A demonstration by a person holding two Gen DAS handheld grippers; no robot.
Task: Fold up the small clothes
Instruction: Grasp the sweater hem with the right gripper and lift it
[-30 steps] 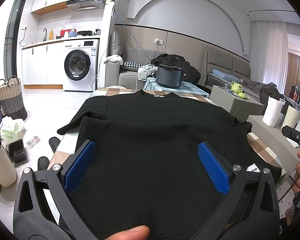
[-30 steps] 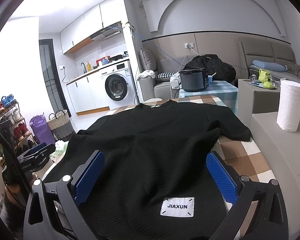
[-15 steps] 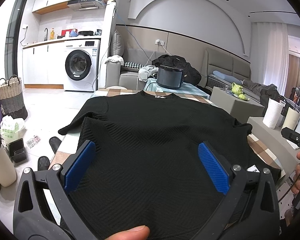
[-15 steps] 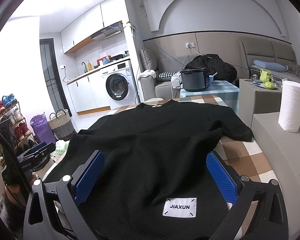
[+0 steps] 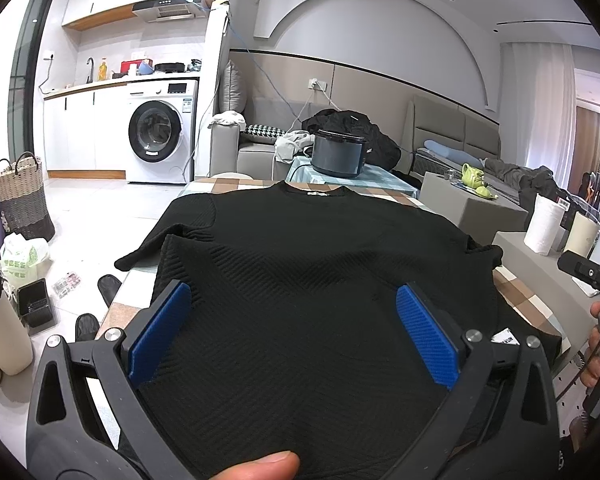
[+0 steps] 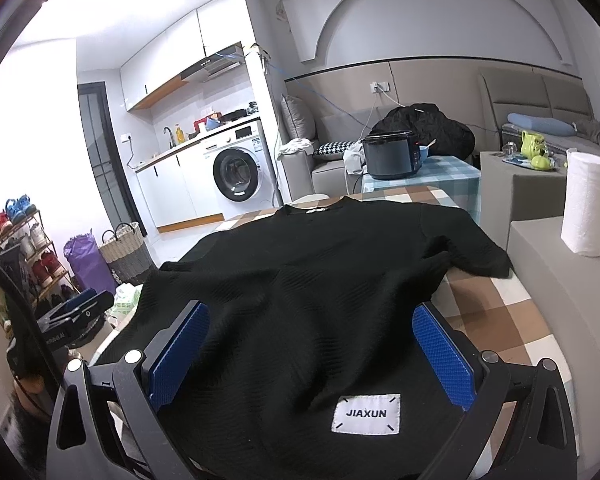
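A black ribbed short-sleeved top [image 5: 300,264] lies spread flat on the checked table [image 6: 496,312], collar at the far end, sleeves out to both sides. It also shows in the right wrist view [image 6: 324,264], with a white JIAXUN label [image 6: 366,414] near its hem. My left gripper [image 5: 294,330] is open above the near left part of the hem, blue pads wide apart. My right gripper [image 6: 310,354] is open above the near right part of the hem, just behind the label. Neither holds the cloth.
A dark rice cooker [image 5: 338,154] stands on a blue checked table beyond the collar. A paper towel roll [image 6: 586,204] stands on a grey block to the right. A woven basket [image 5: 22,196] and slippers [image 5: 108,284] are on the floor to the left.
Both grippers have edged slightly nearer over the hem; the label sits a little higher in the right view. The top lies as before.
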